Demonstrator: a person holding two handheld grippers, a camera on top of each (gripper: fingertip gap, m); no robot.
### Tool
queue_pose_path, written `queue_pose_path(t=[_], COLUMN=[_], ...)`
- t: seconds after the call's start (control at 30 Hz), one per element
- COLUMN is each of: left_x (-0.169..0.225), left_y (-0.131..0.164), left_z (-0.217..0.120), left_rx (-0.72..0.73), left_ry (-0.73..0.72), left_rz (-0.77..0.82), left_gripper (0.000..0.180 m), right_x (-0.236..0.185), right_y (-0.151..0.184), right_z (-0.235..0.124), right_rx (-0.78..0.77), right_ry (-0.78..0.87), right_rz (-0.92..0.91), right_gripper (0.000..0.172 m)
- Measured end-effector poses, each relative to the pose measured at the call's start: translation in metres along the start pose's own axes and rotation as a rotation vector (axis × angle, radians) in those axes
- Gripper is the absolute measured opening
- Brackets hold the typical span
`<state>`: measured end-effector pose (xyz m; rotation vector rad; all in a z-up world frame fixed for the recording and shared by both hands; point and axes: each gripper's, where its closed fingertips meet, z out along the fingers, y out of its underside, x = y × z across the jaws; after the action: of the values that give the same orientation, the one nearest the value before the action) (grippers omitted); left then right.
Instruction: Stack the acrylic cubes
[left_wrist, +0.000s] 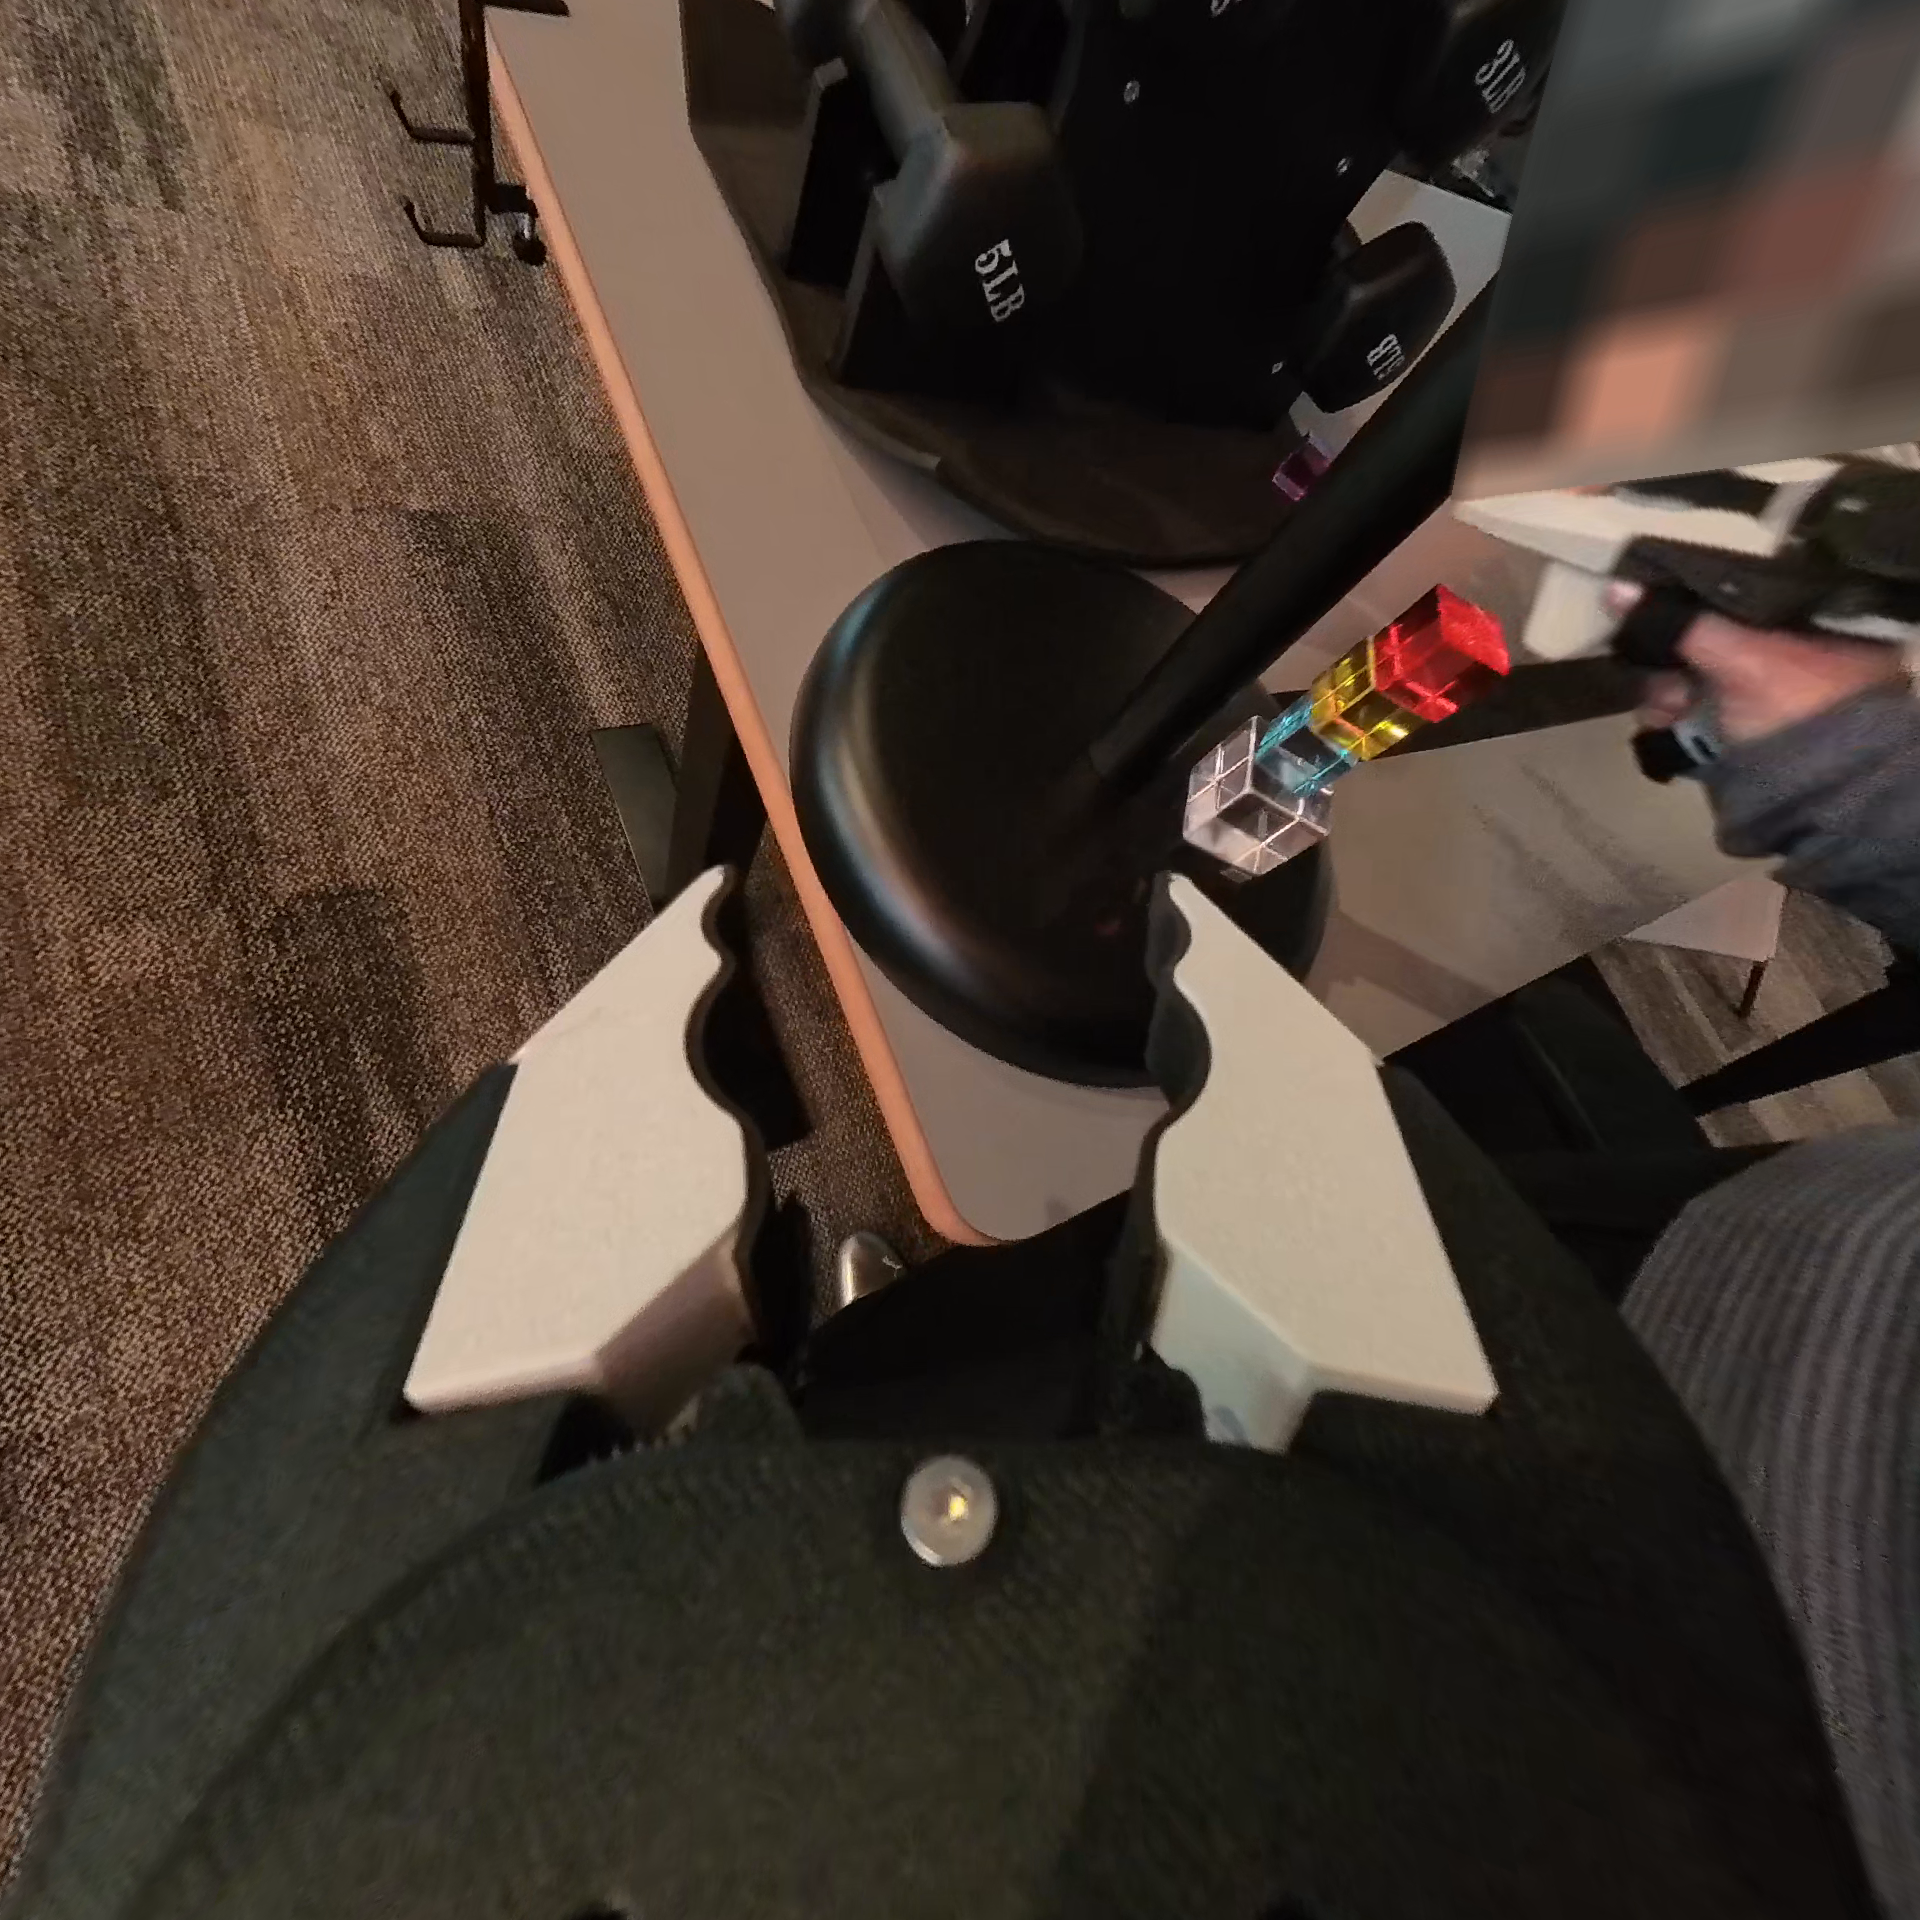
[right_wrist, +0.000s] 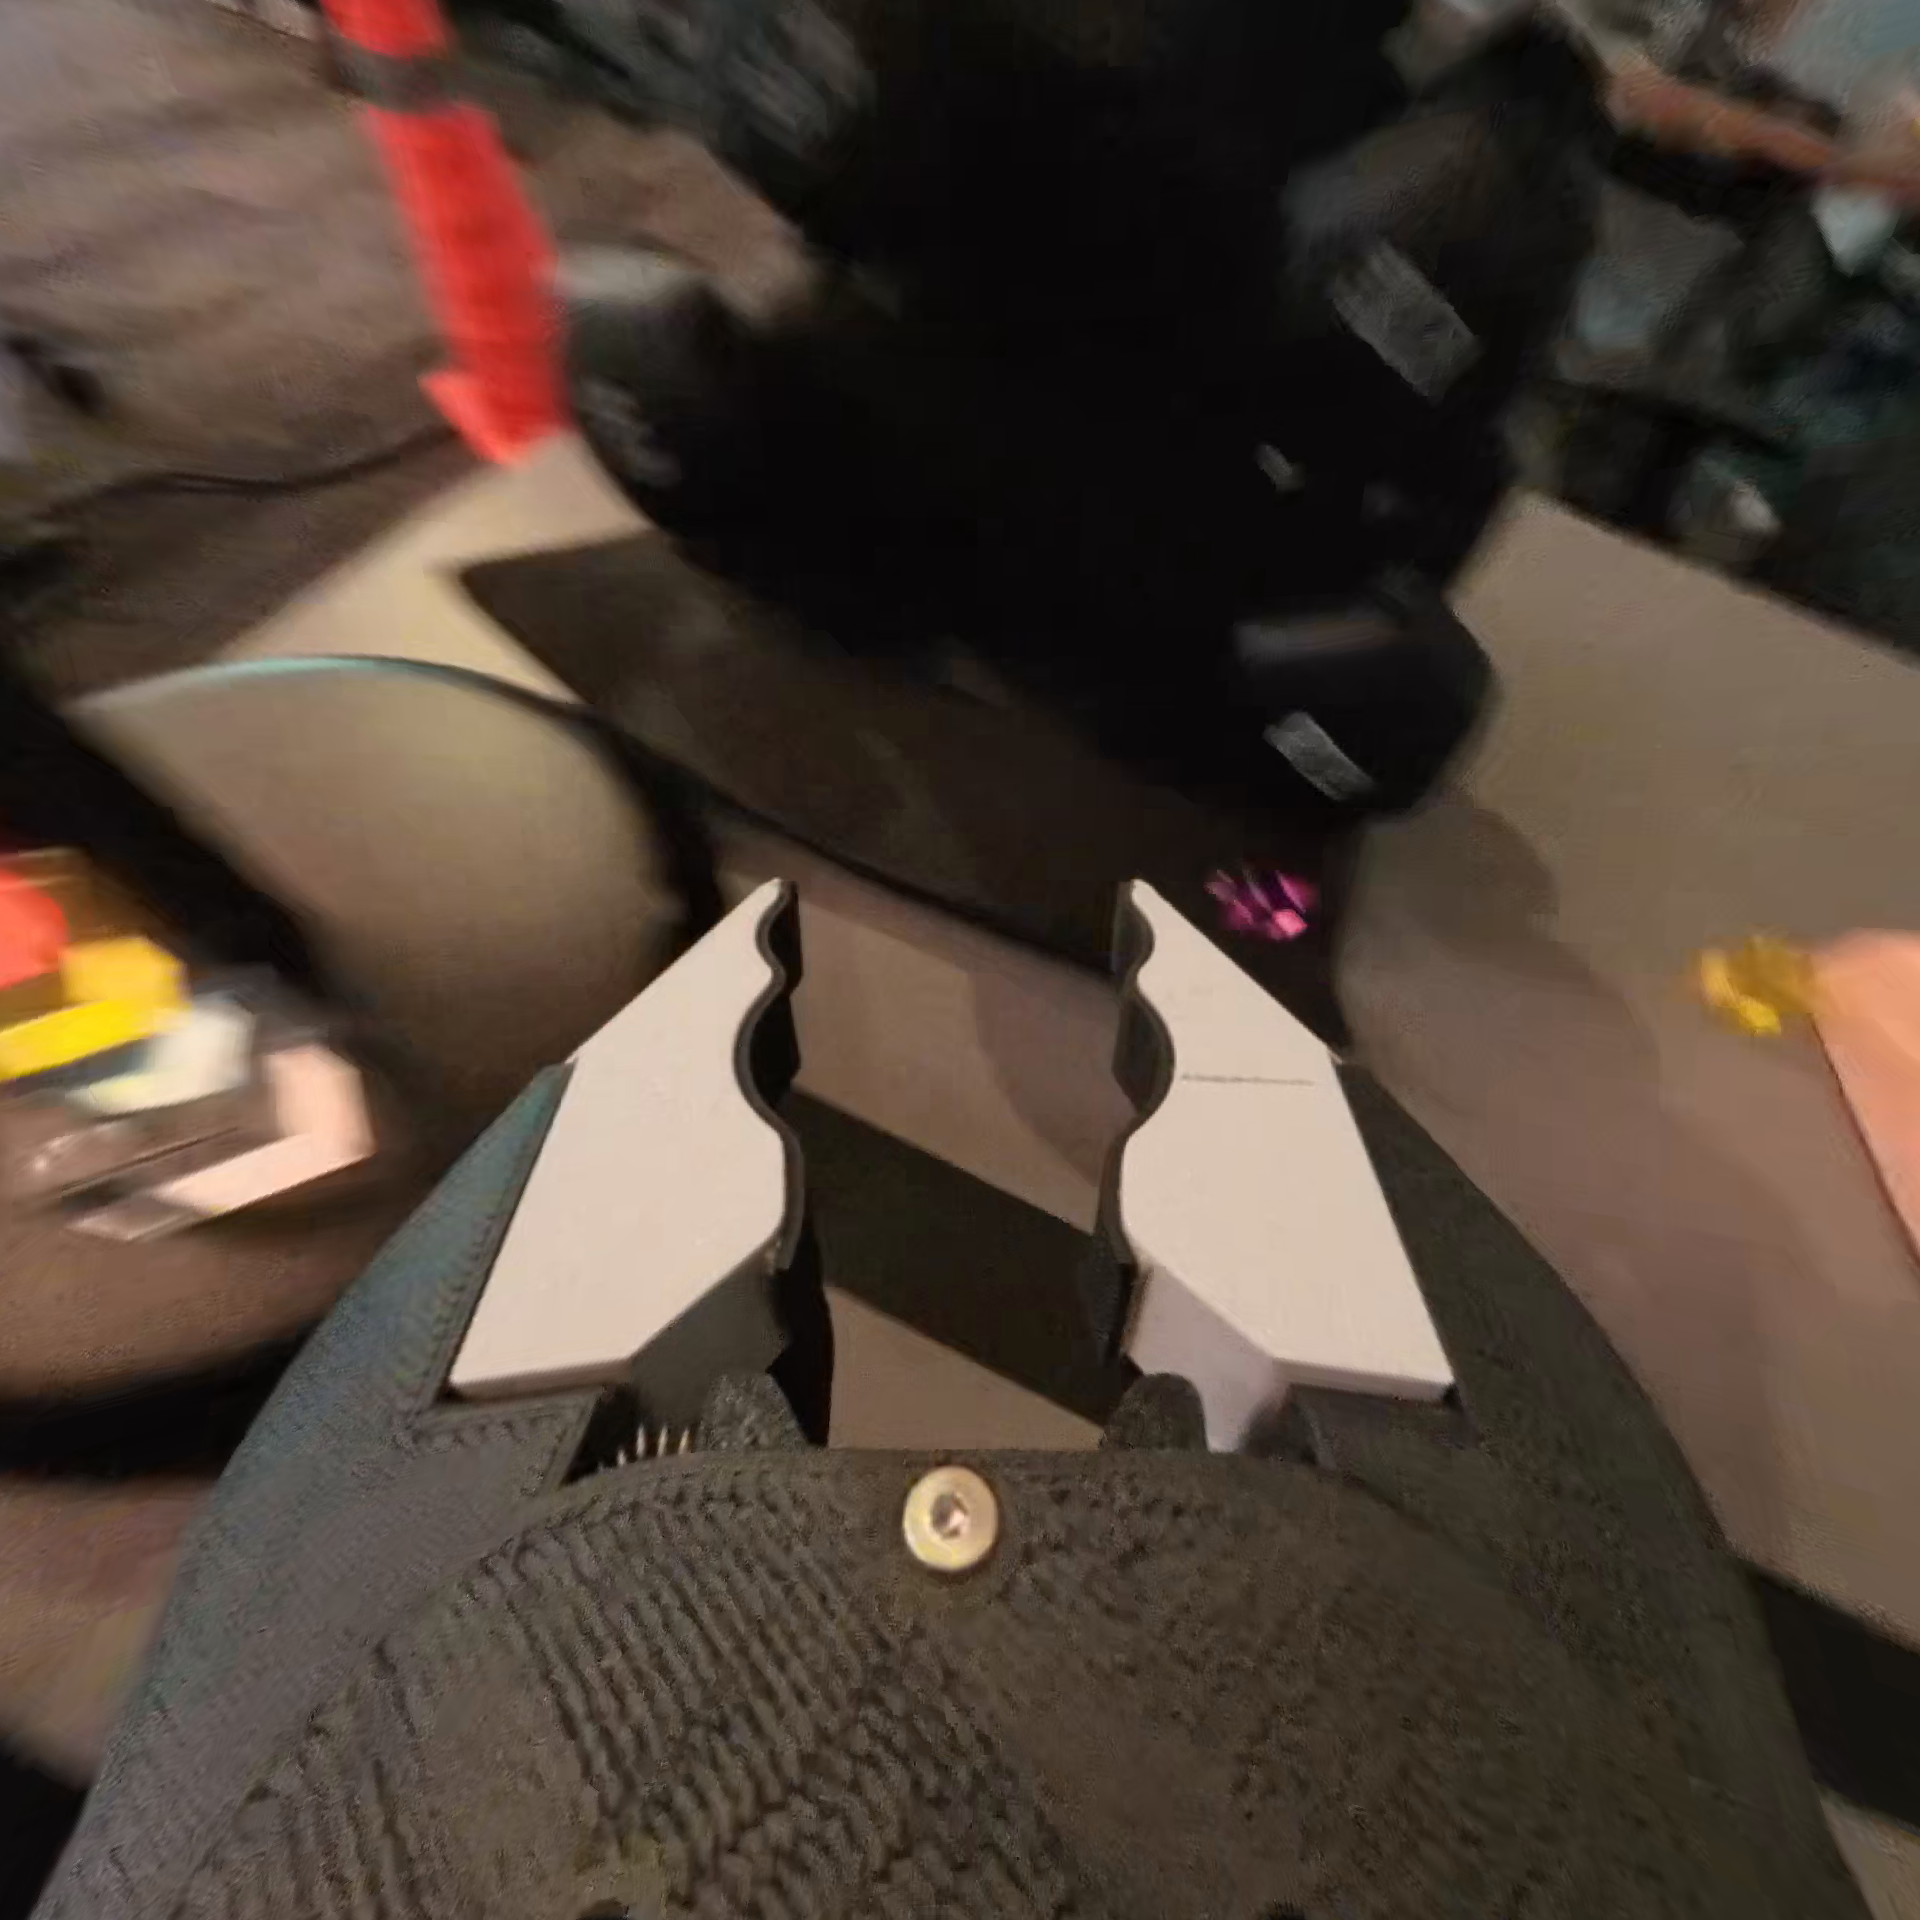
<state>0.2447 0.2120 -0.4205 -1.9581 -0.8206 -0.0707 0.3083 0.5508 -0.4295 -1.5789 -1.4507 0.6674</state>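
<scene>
Plainly, the stack of transparent cubes (left_wrist: 1351, 727) is standing on the grey table (left_wrist: 665, 343) just beside the round black base (left_wrist: 966, 790) of a stand: a clear cube (left_wrist: 1252, 816) at the bottom, then a blue one (left_wrist: 1294, 748), a yellow one (left_wrist: 1361, 707) and a red one (left_wrist: 1439, 649) on top. A thin black pole (left_wrist: 1278, 603) is rising from the base and passing close by the stack. The left gripper (left_wrist: 940, 894) is hovering over the table's corner with its jaws spread wide and nothing pressed between them; its right fingertip (left_wrist: 1195, 935) is lying over the base's edge, near the clear cube, while the other is hanging over the carpet (left_wrist: 260, 623). Behind the base, black dumbbells (left_wrist: 956, 249) are sitting on a rack, with a small purple cube (left_wrist: 1299, 473) at its foot. The right gripper (right_wrist: 956, 904), held in a hand (left_wrist: 1745, 675), is well apart from the stack; its own blurred view is showing its jaws parted over bare table (right_wrist: 935, 1018), gripping nothing, with the purple cube (right_wrist: 1262, 904) just beside its right fingertip and a yellow cube (right_wrist: 1751, 987) farther off.
</scene>
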Motion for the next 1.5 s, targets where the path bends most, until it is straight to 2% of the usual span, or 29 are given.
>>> queue_pose_path(t=[0.17,0.3,0.43,0.53,0.6,0.63,0.67,0.8,0.9,1.07,1.17,1.3,1.4,1.5], left_x=[0.004,0.002,-0.003,-0.006,-0.006,-0.005,-0.004,-0.001,0.001,0.005,0.007,0.01,0.01,0.009], left_y=[0.003,0.001,0.002,0.003,0.004,0.005,0.004,0.001,-0.001,-0.001,-0.003,-0.007,-0.009,-0.008], left_z=[0.0,-0.005,-0.012,-0.016,-0.016,-0.015,-0.015,-0.009,-0.003,0.007,0.012,0.017,0.017,0.017], left_rx=[-0.017,-0.017,-0.02,-0.023,-0.029,-0.033,-0.034,-0.031,-0.026,-0.031,-0.029,-0.03,-0.028,-0.03], left_ry=[0.002,-0.015,-0.043,-0.056,-0.057,-0.055,-0.052,-0.038,-0.024,0.002,0.017,0.033,0.036,0.037], left_rz=[0.012,0.011,0.009,-0.002,-0.004,-0.003,-0.002,0.0,-0.001,-0.002,-0.001,0.013,0.019,0.018], left_gripper=[0.077,0.077,0.077,0.077,0.077,0.077,0.078,0.077,0.076,0.076,0.076,0.076,0.076,0.076], right_x=[0.073,0.098,0.099,0.097,0.094,0.095,0.091,0.084,0.057,-0.027,-0.084,-0.137,-0.152,-0.161], right_y=[0.029,0.041,0.041,0.056,0.062,0.061,0.062,0.06,0.034,-0.04,-0.066,-0.062,-0.057,-0.057], right_z=[0.074,0.117,0.139,0.145,0.145,0.141,0.139,0.118,0.087,0.01,-0.03,-0.056,-0.059,-0.058], right_rx=[-0.098,-0.174,-0.174,-0.236,-0.251,-0.253,-0.258,-0.252,-0.16,-0.005,0.0,-0.079,-0.092,-0.088], right_ry=[0.163,0.204,0.109,0.053,0.025,0.02,-0.002,-0.003,-0.068,-0.287,-0.447,-0.592,-0.597,-0.61], right_rz=[0.224,0.232,0.183,0.18,0.164,0.15,0.148,0.142,0.158,0.135,0.053,-0.082,-0.16,-0.157], right_gripper=[0.06,0.061,0.069,0.073,0.063,0.035,0.026,0.024,0.025,0.025,0.025,0.025,0.025,0.025])
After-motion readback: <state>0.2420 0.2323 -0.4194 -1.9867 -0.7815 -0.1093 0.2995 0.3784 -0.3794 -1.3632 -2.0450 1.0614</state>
